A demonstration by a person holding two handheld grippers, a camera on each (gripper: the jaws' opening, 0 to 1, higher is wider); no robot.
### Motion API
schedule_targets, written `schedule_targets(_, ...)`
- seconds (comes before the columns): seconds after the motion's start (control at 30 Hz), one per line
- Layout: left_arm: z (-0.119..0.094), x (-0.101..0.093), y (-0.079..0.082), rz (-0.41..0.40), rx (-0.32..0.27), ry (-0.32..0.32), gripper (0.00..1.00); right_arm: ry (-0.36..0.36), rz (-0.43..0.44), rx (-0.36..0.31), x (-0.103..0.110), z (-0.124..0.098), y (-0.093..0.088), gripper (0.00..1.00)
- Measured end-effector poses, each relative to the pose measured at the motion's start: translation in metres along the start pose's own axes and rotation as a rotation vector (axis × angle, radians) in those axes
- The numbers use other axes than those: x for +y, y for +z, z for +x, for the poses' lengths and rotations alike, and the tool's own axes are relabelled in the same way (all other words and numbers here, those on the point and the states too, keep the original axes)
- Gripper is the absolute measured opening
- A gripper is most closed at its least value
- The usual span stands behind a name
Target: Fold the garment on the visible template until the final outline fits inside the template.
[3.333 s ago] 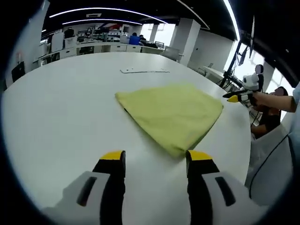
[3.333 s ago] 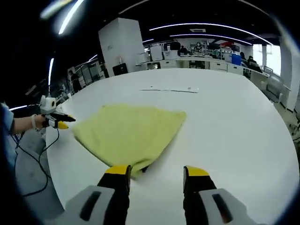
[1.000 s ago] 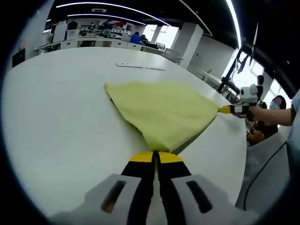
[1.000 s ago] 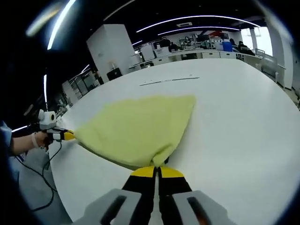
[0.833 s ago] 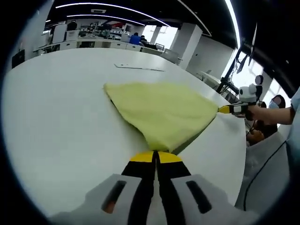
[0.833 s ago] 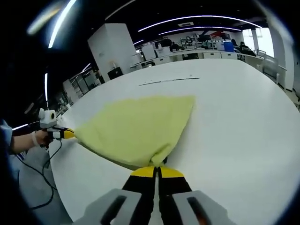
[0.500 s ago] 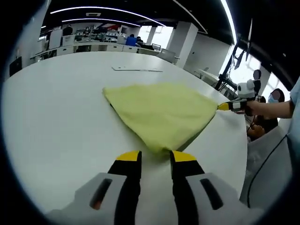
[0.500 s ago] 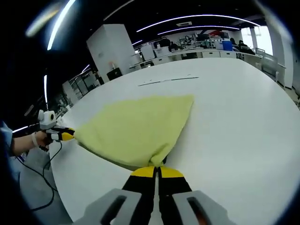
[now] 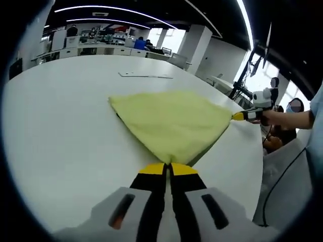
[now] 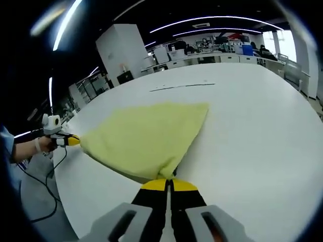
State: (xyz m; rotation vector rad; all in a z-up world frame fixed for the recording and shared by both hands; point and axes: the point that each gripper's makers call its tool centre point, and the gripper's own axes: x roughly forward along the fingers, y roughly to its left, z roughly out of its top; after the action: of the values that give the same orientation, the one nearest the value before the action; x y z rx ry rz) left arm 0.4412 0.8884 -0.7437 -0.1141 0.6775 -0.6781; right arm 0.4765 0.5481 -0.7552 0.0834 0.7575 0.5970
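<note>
Pinching near corners of yellow towel [image 9: 171, 123] lying mid white table [image 9: 60, 126]: left gripper [image 9: 167, 169] and right gripper [image 10: 165, 184] both clamped at 6 o'clock. Likely handling soft, light, floppy; gripping corners best.

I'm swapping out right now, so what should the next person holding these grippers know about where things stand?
Left gripper: jaws shut on one corner of the yellow cloth.
Right gripper: jaws shut on another corner of the cloth, the one nearest it.
The cloth lies folded on the white table, stretched between the two grippers. Thin template lines are marked on the table beyond the cloth, clear of it.
Done: the cloth is folded and both corners are gripped.
Left: bring the cloth onto the marked template and fold until its outline fits inside, probably lifting both corners together. I cannot tell the template's full outline.
</note>
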Motion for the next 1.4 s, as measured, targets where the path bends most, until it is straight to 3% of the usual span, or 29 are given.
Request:
schedule_targets(0.2, -0.006, 0.002, 0.002, 0.000, -0.001, -0.002, 0.00, 0.044, -0.029, 0.000, -0.001, -0.007, 0.008, 0.00)
schedule_targets(0.43, -0.011, -0.003, -0.008, 0.016, 0.040, -0.021, 0.00, 0.133, -0.080, 0.030, 0.010, -0.014, 0.002, 0.00)
schedule_targets(0.73, -0.023, -0.017, -0.038, -0.005, 0.113, -0.068, 0.00, 0.218, -0.090, 0.097, 0.026, -0.026, -0.030, 0.00)
schedule_targets(1.0, -0.024, -0.024, -0.052, -0.019, 0.159, -0.083, 0.00, 0.228, -0.081, 0.132, 0.029, -0.027, -0.044, 0.00)
schedule_targets(1.4, -0.024, -0.024, -0.054, -0.021, 0.172, -0.077, 0.00, 0.222, -0.078, 0.142, 0.026, -0.026, -0.045, 0.00)
